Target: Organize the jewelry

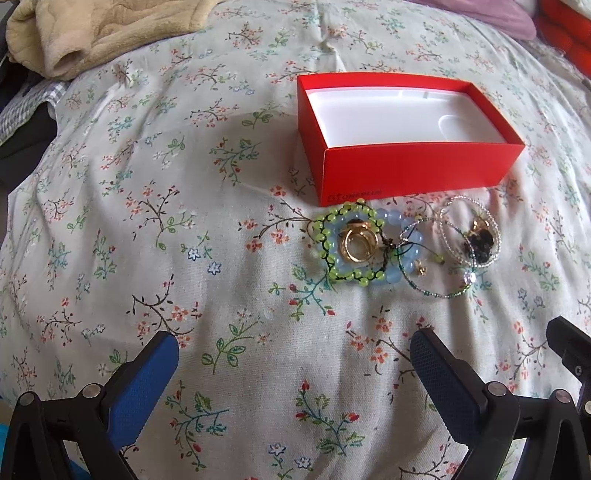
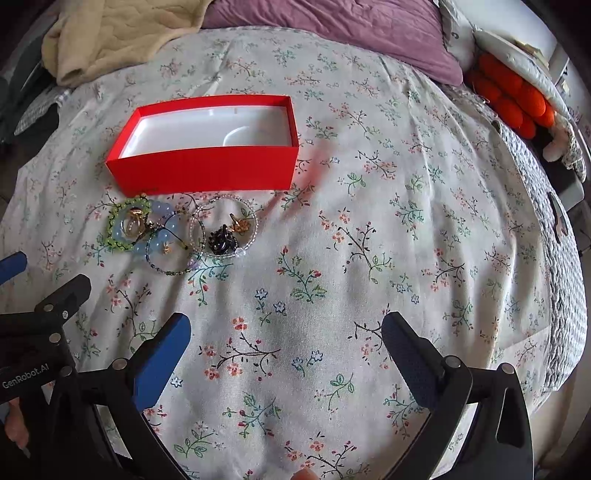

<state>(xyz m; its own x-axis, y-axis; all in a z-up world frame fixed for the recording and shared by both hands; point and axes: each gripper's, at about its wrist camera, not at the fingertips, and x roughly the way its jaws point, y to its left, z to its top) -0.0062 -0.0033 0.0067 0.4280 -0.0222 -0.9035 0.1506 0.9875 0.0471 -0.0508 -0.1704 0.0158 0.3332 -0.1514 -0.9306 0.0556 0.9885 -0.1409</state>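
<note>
Both tongs are hovering low over the flowery bedsheet with nothing in them. The left tongs are spread wide, blue pads well apart, and the right tongs are spread just as wide.

The jewelry is all bunched in one little pile straight ahead of the left tongs, a bit toward its right finger, and ahead and off to the left of the right tongs. In that pile: a green bead bracelet with some gold rings sitting inside its loop, a pale blue bead bracelet overlapping it, a thin green beaded loop next to that, and a clear beaded bracelet around a dark clump of black beads. There's also a tiny gold bit inside the thin loop, too small to tell what it is.

Just past the pile, farther from both tongs, sits the red box, open on top with a white liner and nothing inside. The pile is just beside its near wall.

Far end of the bed has a beige blanket and a purple pillow.
</note>
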